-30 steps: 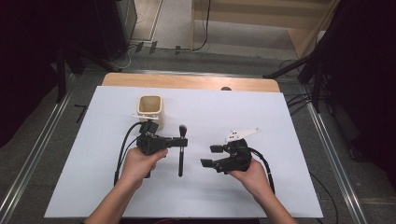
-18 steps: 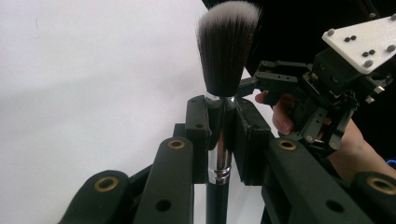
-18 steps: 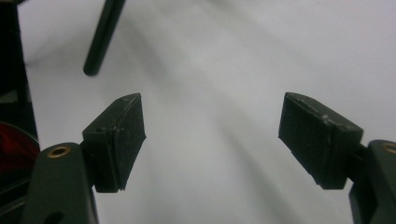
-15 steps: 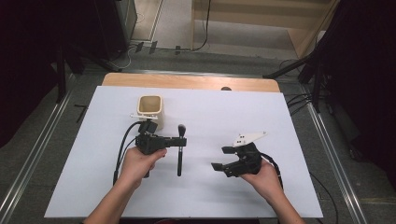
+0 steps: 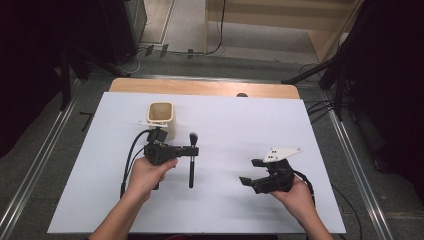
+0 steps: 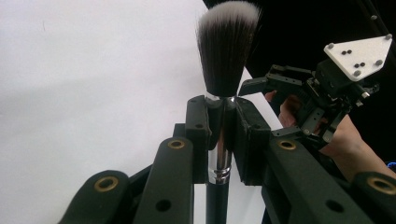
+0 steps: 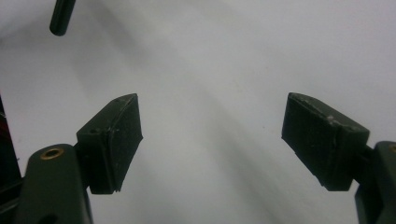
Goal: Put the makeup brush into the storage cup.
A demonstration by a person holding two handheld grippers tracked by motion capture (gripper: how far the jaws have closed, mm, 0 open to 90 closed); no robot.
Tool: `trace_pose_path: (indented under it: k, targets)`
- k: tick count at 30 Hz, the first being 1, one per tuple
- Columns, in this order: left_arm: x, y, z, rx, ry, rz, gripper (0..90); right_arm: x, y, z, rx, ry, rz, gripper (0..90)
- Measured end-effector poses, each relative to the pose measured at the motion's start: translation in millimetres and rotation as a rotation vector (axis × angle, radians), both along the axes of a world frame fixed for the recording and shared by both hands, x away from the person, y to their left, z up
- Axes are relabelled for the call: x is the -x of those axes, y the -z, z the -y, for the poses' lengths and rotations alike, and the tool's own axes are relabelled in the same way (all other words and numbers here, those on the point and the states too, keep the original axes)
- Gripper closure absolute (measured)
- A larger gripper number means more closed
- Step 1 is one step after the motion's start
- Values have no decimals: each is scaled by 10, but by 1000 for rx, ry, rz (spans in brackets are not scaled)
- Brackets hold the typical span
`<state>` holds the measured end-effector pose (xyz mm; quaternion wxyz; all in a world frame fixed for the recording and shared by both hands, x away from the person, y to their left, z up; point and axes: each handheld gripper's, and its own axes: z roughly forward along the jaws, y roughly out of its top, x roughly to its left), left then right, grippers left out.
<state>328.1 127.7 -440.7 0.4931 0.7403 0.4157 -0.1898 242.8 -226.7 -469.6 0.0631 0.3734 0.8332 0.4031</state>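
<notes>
Right gripper [image 5: 250,172] now farther right, jaws wide, empty; left gripper [image 5: 194,150] clamped on brush [image 5: 191,167].

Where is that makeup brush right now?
In the high view the makeup brush sits left of centre, clamped in the left gripper, just right of the beige cup.
</notes>
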Motion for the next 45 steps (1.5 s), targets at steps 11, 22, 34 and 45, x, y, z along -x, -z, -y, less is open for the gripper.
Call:
trace_pose_path:
  k: [11,22,34,45]
  targets:
    - [-5,0,-10,-2,-2,-3,785,111,46,145,33,24,5,207]
    - [-12,-33,-32,-3,-4,-2,785,184,82,270,32,52,-6,198]
    - [-33,-116,-20,-13,3,1,785,245,108,339,36,70,-6,191]
    - [-87,-248,-6,-34,-5,21,785,251,111,344,40,73,-4,192]
